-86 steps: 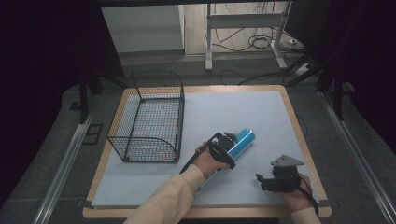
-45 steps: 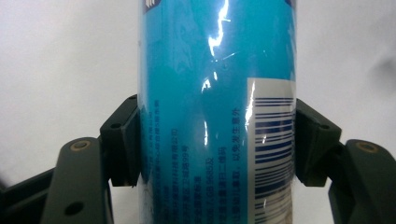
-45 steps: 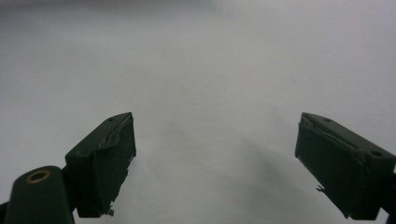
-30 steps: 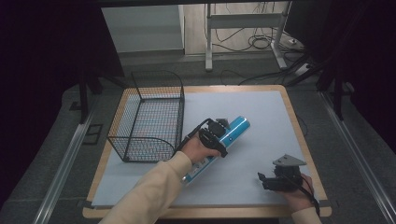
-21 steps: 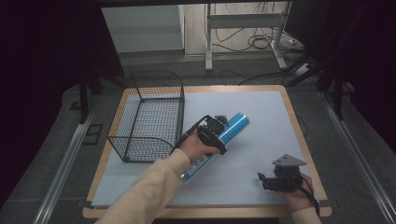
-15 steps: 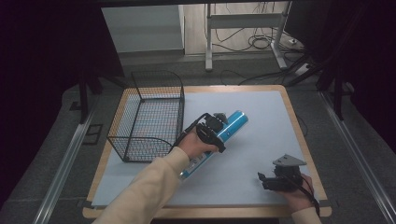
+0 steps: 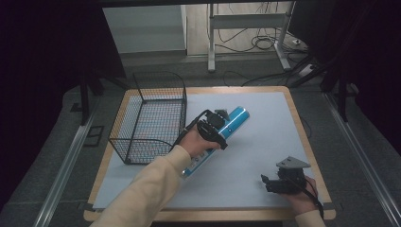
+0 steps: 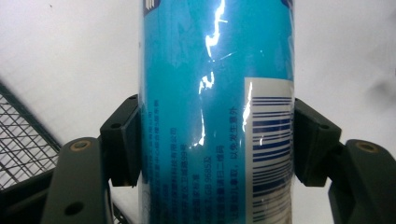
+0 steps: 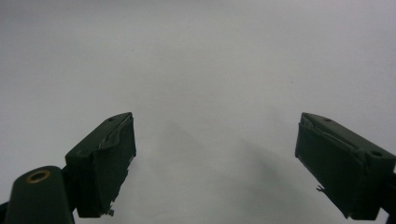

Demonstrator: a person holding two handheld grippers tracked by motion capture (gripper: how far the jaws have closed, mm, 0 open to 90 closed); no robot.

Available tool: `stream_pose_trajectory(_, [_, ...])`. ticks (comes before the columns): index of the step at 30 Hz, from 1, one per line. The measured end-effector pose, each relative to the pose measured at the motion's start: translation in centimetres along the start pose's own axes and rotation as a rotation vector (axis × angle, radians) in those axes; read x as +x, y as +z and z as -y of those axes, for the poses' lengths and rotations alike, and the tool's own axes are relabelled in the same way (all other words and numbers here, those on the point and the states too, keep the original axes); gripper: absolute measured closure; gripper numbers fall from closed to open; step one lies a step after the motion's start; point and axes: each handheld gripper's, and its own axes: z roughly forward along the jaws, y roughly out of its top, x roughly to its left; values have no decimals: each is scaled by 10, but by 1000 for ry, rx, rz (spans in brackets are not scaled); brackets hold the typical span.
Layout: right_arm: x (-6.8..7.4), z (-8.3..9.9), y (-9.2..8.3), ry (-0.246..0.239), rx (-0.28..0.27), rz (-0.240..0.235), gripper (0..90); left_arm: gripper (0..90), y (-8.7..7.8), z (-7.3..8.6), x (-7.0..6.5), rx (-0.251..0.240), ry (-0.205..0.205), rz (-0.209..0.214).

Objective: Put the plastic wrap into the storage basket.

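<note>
Blue cylindrical can with a glossy printed label is what we have in hand, and in the high view it lies slanted over the pale sheet that covers the wooden-edged table, its far end pointing up and to the right, its near end passing under our left hand. Our left gripper is clamped across the can's middle, just to the right of the black wire mesh basket, which stands at the left part of the table; the can is close beside the basket's right wall but outside it, and we cannot tell from this view whether the can is lifted off the sheet. Our right gripper sits near the table's front right corner, well apart from the can, with the grey three-cornered plate on top. In the left gripper view, we see the can running straight up between the two black jaws, whose pads press against its sides; a barcode shows on the label at the right, and a corner of the basket mesh shows at the lower left. In the right gripper view, our right gripper has its jaws spread wide over the bare pale sheet, with nothing between them.
</note>
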Motion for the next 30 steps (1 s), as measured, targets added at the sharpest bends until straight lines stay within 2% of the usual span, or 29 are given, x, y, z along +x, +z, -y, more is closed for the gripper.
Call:
stream_pose_trajectory(3, [0,0,0,4,0,1,126,314,-2,-1,2,4,2,-4])
stream_pose_trajectory(5, [0,0,0,4,1,1,126,314,-3,-1,3,-6,-1,-22])
stream_pose_trajectory(21, [0,0,1,2,0,0,126,314,-6,-9,15,8,-11,-14])
stream_pose_trajectory(30, [-2,0,1,3,-1,-2,126,314,-20,-19,23,0,-2,-22])
